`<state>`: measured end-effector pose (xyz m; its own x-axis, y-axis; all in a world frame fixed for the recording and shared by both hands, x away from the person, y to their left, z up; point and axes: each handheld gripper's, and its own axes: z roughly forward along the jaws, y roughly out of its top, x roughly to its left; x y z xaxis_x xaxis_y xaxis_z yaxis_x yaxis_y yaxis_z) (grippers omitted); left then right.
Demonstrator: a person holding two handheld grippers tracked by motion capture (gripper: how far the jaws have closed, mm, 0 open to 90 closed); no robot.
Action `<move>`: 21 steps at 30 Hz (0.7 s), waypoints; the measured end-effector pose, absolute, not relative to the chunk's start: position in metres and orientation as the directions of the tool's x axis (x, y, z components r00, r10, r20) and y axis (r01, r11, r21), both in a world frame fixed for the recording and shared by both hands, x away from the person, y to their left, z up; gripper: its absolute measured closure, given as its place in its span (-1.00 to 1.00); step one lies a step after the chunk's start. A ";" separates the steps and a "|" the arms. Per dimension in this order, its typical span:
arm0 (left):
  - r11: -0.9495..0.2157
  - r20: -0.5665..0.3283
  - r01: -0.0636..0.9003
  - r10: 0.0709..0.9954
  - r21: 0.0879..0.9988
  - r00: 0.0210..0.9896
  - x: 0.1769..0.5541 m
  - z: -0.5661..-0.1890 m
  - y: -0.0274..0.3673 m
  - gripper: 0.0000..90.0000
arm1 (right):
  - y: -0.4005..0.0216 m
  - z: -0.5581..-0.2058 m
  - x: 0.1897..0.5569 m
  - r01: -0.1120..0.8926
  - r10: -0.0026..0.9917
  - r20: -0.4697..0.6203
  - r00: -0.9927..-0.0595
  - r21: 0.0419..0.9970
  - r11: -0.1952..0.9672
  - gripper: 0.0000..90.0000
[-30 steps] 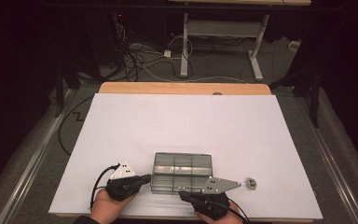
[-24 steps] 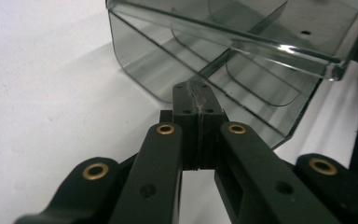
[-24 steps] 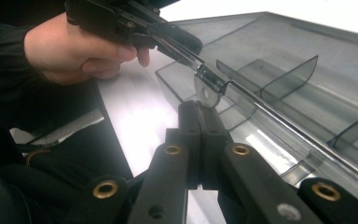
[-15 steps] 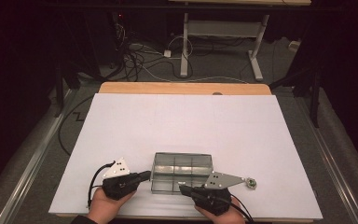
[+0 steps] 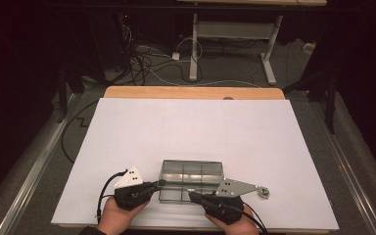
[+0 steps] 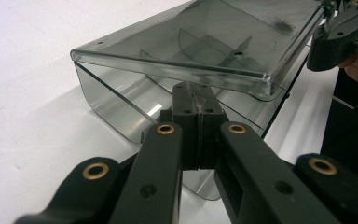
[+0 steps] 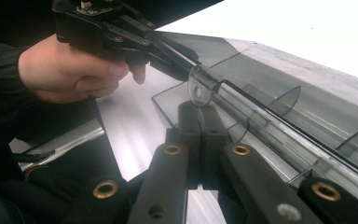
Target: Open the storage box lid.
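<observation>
Your left gripper (image 5: 160,184) and right gripper (image 5: 192,194), both fully closed and empty, touch the near front edge of the smoky transparent plastic compartment box (image 5: 192,171), which lies at 12 o'clock, long axis crosswise.

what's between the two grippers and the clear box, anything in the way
Nothing visible. The left gripper and right gripper, both shut, sit right at the near edge of the clear box.

The clear box (image 5: 192,180) stands between the left gripper (image 5: 156,185) and right gripper (image 5: 192,195) at the near edge, a small metal part (image 5: 264,193) lies right, and the white tabletop (image 5: 196,132) beyond lies open.
</observation>
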<state>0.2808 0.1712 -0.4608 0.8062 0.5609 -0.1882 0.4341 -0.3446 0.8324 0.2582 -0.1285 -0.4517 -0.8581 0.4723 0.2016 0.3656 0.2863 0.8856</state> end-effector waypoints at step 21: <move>-0.336 -0.187 0.427 0.558 0.840 0.808 0.283 -0.460 0.173 0.94 | -0.139 -0.456 0.254 0.357 0.505 0.157 -0.849 0.875 0.328 1.00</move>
<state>0.2827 0.1734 -0.4604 0.8083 0.5582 -0.1870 0.4266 -0.3364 0.8396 0.2541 -0.1394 -0.4564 -0.8485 0.5053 0.1569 0.3570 0.3278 0.8747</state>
